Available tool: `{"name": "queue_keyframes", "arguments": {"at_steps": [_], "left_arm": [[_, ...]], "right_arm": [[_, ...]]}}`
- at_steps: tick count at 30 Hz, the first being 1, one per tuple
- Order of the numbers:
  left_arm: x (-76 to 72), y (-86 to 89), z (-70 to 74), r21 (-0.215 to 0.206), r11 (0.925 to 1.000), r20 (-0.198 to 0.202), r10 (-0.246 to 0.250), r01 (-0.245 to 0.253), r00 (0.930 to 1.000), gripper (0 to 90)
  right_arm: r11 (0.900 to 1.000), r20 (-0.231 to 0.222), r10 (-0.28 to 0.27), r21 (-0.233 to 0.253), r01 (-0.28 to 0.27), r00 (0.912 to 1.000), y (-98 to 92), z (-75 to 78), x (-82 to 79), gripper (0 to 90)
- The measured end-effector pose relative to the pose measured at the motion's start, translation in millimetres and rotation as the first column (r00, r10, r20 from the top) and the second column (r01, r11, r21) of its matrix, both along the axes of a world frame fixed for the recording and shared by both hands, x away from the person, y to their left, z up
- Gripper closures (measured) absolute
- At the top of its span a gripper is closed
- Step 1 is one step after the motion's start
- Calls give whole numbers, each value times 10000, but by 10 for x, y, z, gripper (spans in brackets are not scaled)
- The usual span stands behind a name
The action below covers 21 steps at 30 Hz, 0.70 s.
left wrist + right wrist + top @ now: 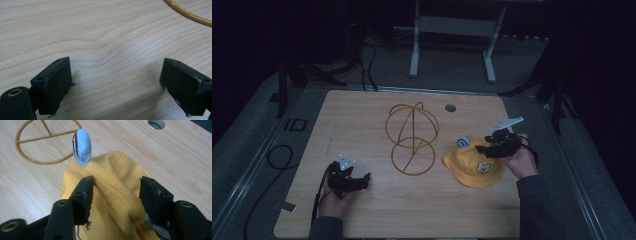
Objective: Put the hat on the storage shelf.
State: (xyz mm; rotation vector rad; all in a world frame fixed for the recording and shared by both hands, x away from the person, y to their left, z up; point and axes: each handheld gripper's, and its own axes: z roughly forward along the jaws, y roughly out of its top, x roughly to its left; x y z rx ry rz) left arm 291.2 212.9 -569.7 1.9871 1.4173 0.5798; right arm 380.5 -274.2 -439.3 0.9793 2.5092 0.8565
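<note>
Your left gripper (357, 181) rests spread on the desk (362, 220), wire stand (412, 140) beyond. Its fingers (53, 85) straddle bare wood. Right fingers (83, 195) straddle the yellow cap (112, 192), unclosed: pinch next, I judge, then lift.

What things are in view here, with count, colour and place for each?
hat: one, yellow with a bear patch and a pale blue ear, on the table right of middle, crown between the right claw's jaws.
wire stand: one, gold, middle of the table, left of the hat.
table: one, light wood, with a round hole near its far edge.
frame: one, white, on the floor beyond the table.
left claw: one, black, open over bare wood, near left.
right claw: one, black, open astride the hat's crown.
</note>
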Motion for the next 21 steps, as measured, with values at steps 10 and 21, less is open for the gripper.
{"name": "queue_keyframes", "arguments": {"at_steps": [10,21], "left_arm": [[0,0,0,10,10000,2,-6,6,10000,105],[0,0,1,15,10000,0,-8,8,10000,105]], "right_arm": [[9970,-80,738,-238,-739,9972,-17,-18,-11,695],[9924,-210,1217,-182,-1221,9923,-52,22,-39,743]]}}
